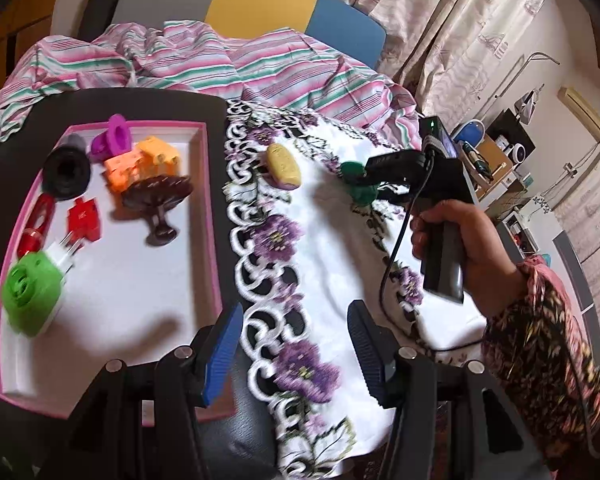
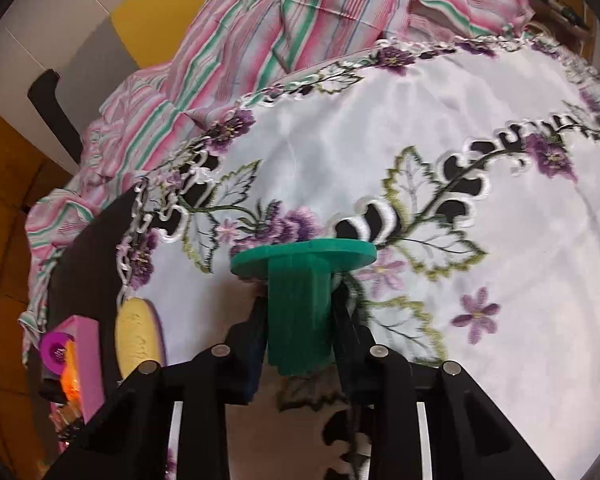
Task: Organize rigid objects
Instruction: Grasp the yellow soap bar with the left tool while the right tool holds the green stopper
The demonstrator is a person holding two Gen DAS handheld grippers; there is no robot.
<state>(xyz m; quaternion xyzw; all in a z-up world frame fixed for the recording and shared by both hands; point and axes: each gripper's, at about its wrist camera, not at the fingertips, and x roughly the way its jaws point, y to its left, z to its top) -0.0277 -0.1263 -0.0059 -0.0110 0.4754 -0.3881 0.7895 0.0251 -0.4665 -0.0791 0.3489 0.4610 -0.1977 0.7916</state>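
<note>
Pinching a dark green spool-like piece (image 2: 300,312) by its ribbed stem, the right gripper (image 2: 300,320) has a finger pressed against each side of it, and the piece's flat round flange sticks out past the fingertips toward twelve o'clock in the right wrist view. No earlier picture bears on how the fingers came there; what shows is contact on both sides of the stem. Under the piece lies a white embroidered cloth (image 2: 480,208) with purple flowers and green leaves. At about nine o'clock from that gripper a yellow oval piece with a purple underside (image 2: 138,340) rests on the cloth, and beyond it, at the frame's left edge, is the corner of a pink-rimmed tray (image 2: 88,360). In the left wrist view the left gripper (image 1: 296,344) stands spread with nothing between its blue-padded fingers (image 1: 220,352), hovering over the lace border of the cloth (image 1: 340,264). From it, the right gripper (image 1: 364,184) with the green piece (image 1: 360,188) is at about one o'clock, held by a hand (image 1: 460,240) in a patterned sleeve. The yellow oval (image 1: 284,166) sits at twelve o'clock, just left of the green piece. The tray (image 1: 210,216) spreads from nine to eleven o'clock and holds a light green round part (image 1: 28,296), red pieces (image 1: 84,220), a black funnel shape (image 1: 66,172), a magenta ring piece (image 1: 110,140), orange and yellow blocks (image 1: 140,164), and a dark brown stemmed dish (image 1: 160,204). A striped pink and green fabric (image 1: 220,64) lies bunched beyond the cloth at twelve o'clock.
</note>
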